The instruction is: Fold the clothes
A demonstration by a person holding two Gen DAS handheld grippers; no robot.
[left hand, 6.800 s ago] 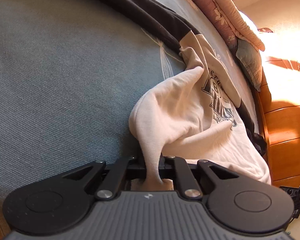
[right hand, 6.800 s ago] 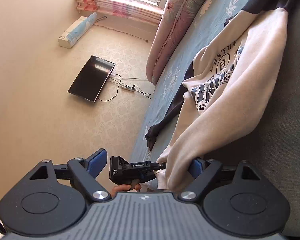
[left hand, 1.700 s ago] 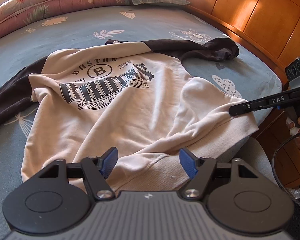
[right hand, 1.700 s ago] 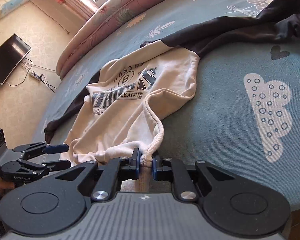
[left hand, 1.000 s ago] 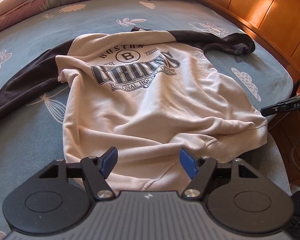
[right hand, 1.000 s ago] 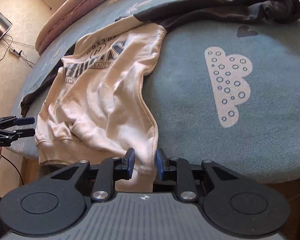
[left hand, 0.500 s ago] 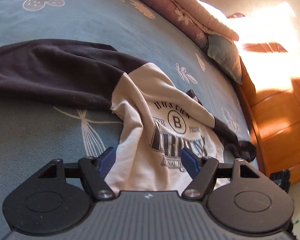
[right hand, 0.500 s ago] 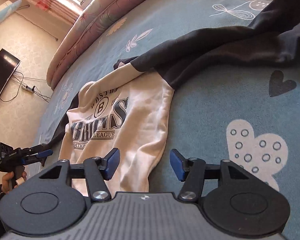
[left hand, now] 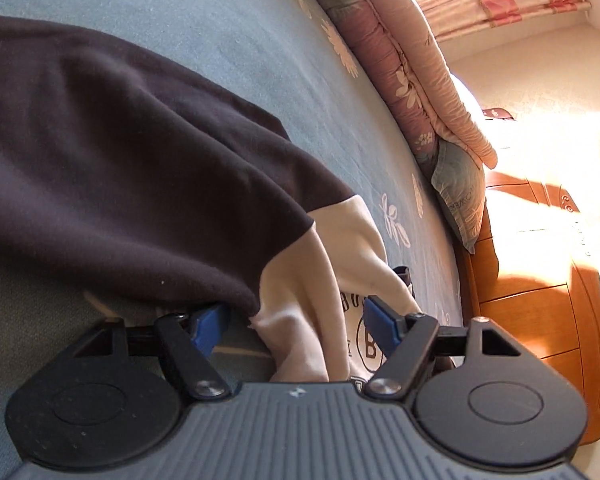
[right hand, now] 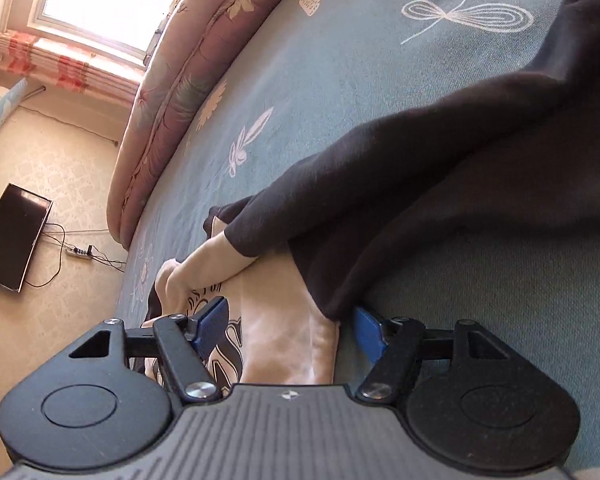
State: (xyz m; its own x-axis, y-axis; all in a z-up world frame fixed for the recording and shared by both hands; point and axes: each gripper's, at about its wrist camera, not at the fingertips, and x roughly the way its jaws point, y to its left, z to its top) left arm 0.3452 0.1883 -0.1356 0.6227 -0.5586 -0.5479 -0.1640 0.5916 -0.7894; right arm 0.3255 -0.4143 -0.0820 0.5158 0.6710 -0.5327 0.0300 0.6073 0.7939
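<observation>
Left claw (left hand: 294, 326): open, low in the frame, over the shirt (left hand: 300, 280) where its dark sleeve (left hand: 120, 168) starts.
Right claw (right hand: 290, 328): jaws just opened wide, shirt seam between them, not pinched.
Bed (right hand: 340, 80): blue, under everything.

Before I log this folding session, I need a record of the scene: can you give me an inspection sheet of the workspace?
Surface: blue patterned bedspread, sunlit in places.
Job's things: cream sweatshirt with dark sleeves lying on the bedspread; a dark sleeve runs off to each side.
Clutter: pink floral quilt and a pillow along the far edge of the bed.
Grippers: left gripper open, straddling the seam of sleeve and body; right gripper open at the other shoulder seam, its jaws just opened. Neither pinches cloth.
Cables: black cords and a power strip on the floor.
Surroundings: flat black screen on the floor, window, wooden headboard.
</observation>
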